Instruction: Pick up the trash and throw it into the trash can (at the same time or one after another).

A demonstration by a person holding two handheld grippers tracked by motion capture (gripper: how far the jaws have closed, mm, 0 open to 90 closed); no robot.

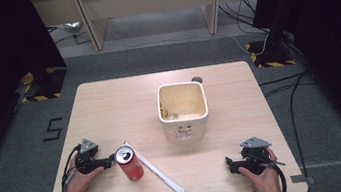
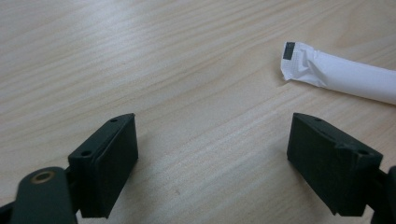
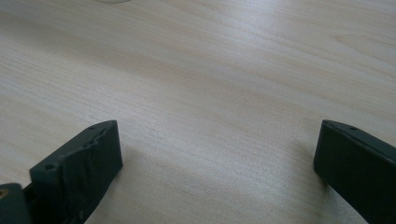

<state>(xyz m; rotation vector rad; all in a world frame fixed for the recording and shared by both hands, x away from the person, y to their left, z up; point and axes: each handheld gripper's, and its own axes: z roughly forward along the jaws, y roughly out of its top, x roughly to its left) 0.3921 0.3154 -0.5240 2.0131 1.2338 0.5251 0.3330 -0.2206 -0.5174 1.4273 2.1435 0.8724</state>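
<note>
My left gripper (image 1: 108, 159) rests low on the table (image 1: 109, 104) with its jaws spread and nothing between them, just beside the red soda can (image 1: 129, 164), which lies on its side with its top toward that gripper. A white wrapped straw (image 1: 154, 169) lies diagonally right of the can, and the cream square bin (image 1: 183, 109) stands farther back near the centre. My right gripper (image 1: 229, 163) sits at the right near edge, jaws wide apart and empty over bare wood.

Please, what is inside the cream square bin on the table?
The cream square bin holds small pale scraps on its floor and something yellowish at its left inner wall, too small to identify. Its near wall hides the part of the floor closest to the person.
</note>
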